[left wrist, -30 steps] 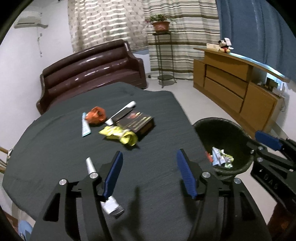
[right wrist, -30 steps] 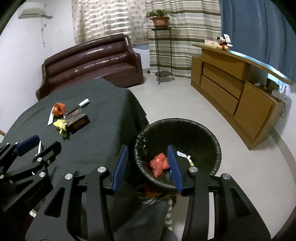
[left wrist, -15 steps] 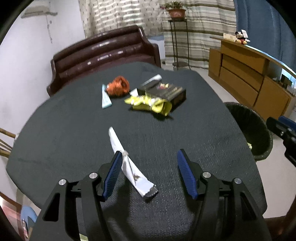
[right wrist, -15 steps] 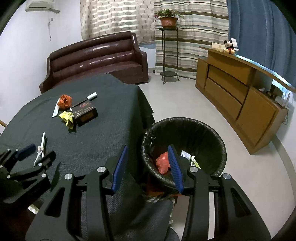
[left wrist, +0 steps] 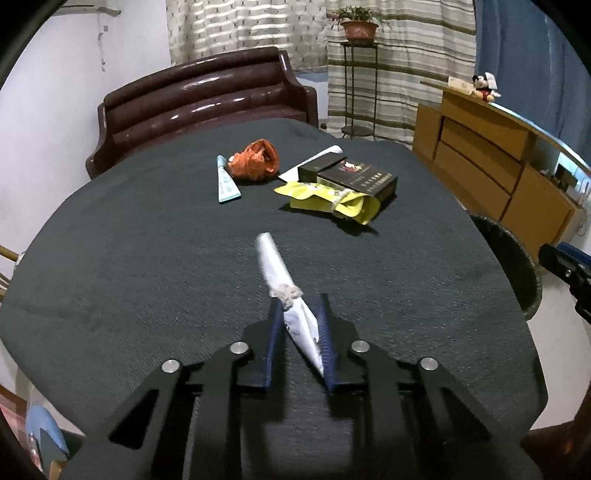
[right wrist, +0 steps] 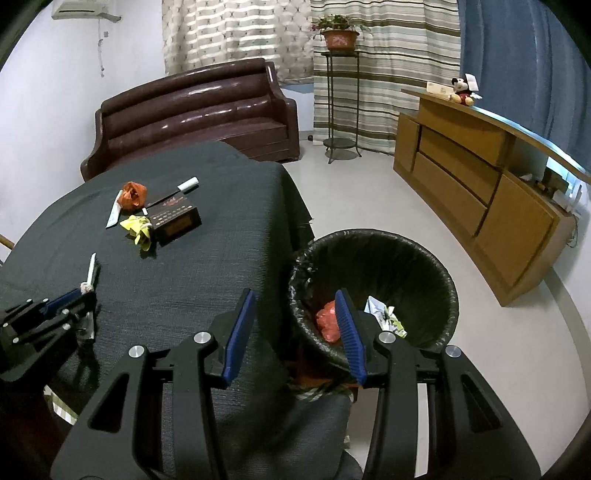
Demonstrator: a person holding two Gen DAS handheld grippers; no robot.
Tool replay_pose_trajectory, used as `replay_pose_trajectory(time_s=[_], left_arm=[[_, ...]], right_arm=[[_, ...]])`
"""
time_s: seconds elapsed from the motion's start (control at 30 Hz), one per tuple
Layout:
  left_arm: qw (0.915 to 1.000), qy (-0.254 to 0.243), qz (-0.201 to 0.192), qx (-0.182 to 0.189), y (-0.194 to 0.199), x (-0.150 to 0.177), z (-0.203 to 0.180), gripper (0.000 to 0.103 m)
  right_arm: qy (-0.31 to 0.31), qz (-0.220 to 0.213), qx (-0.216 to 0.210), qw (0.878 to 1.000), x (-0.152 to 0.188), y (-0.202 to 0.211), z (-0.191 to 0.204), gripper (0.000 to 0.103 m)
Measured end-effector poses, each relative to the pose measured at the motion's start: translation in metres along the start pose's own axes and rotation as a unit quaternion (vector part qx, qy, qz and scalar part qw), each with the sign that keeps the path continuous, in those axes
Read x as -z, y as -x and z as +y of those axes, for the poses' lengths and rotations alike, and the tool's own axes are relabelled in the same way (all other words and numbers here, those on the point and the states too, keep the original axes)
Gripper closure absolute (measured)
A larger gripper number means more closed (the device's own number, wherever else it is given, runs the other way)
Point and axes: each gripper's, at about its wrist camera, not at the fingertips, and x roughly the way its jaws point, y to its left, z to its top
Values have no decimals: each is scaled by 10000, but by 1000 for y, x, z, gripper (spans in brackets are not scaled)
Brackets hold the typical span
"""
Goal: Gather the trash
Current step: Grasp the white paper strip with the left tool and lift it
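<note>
sofa [right wrist: 192, 110] beyond table [left wrist: 147, 277] | plant [right wrist: 338, 35] on stand [right wrist: 341, 110] by curtains [right wrist: 229, 33] | toy [right wrist: 461, 90] on sideboard [right wrist: 480, 177] | air conditioner [right wrist: 83, 6] top left

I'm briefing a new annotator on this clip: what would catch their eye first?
The left gripper has just been closing on a long silvery wrapper lying on the dark table. Beyond it sit a crumpled orange wrapper and a yellow packet.
</note>
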Motion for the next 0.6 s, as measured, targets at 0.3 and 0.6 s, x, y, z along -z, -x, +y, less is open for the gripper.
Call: replay_pose_trajectory(time_s=[0.3,0.6], left_arm=[[9999,-79,-110,8,-6,-7,18,90],[10000,19,-36,45,-17,-22,36,93]], right_arm=[[176,0,-24,9998,-3,-4,17,59],[271,65,-238,9993,-16,-21,45,59]])
